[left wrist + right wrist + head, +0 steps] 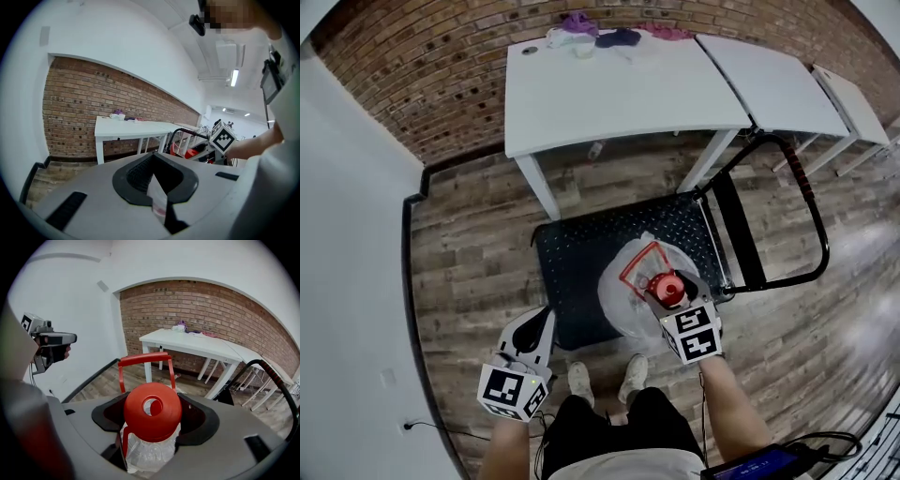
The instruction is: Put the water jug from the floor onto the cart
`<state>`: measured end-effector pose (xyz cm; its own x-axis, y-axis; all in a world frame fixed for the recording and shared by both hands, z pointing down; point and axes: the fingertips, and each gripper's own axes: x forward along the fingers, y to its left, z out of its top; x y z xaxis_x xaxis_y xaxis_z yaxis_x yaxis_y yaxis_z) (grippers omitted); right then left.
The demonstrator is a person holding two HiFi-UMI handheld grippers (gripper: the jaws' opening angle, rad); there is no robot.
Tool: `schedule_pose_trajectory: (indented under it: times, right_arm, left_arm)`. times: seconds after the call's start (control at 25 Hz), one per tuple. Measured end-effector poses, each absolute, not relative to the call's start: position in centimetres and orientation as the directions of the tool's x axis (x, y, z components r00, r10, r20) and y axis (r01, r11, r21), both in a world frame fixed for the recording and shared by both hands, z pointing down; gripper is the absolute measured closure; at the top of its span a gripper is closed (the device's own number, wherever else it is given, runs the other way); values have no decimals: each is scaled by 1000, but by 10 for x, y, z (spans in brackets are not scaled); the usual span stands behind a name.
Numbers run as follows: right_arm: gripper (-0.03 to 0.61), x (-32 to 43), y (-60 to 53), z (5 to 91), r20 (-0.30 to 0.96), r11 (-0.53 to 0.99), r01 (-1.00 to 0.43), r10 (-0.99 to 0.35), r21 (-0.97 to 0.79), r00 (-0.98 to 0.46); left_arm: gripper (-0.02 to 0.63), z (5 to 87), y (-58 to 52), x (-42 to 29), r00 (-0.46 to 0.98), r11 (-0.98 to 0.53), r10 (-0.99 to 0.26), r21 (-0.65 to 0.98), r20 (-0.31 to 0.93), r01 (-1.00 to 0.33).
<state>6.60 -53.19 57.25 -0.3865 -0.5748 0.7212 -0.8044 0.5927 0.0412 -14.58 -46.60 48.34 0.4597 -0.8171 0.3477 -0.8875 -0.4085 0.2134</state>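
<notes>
Jaws of the right gripper (152, 422) clamp the neck of the water jug (623, 295) below its red cap (152, 408), over the cart (581, 262); whether its base rests there is hidden. Left gripper (158, 199) jaws are pressed together, empty. Beyond: white surface (619, 103), far-edge items (591, 37) indistinct, brick wall (441, 84), wood floor (469, 262).

Found the long white surface (619, 94) against the red brick wall (441, 84) at the far side, with a second white surface (773, 84) at its right. Noted a small heap of cloths and cups (591, 39) on the far edge of the first. Saw the black steel platform cart (581, 262) on the wood plank floor (469, 253) just before it, far end under the surface's near edge, black looped handle (814, 220) leaning out to the right. Made out the clear plastic water jug (623, 295) over the deck's near right part, neck between the jaws of the right tool (673, 292). Spotted the left tool (532, 330) beside the deck's near left corner, over the floor.
</notes>
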Motion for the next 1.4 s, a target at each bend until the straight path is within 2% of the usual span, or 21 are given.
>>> schedule_pose_trajectory:
  times: [0.64,1.4]
  right_arm:
    - [264,70,-551,675,746,584,-812,-548,17,-379]
    - [264,66,-549,713,764,594,-804,-519,0,-383]
  left_arm:
    - [615,571,-465,-166,398,-327,-819,234,413,-916]
    - [615,593,-455,-163,396,-317,-806,244,439,-917]
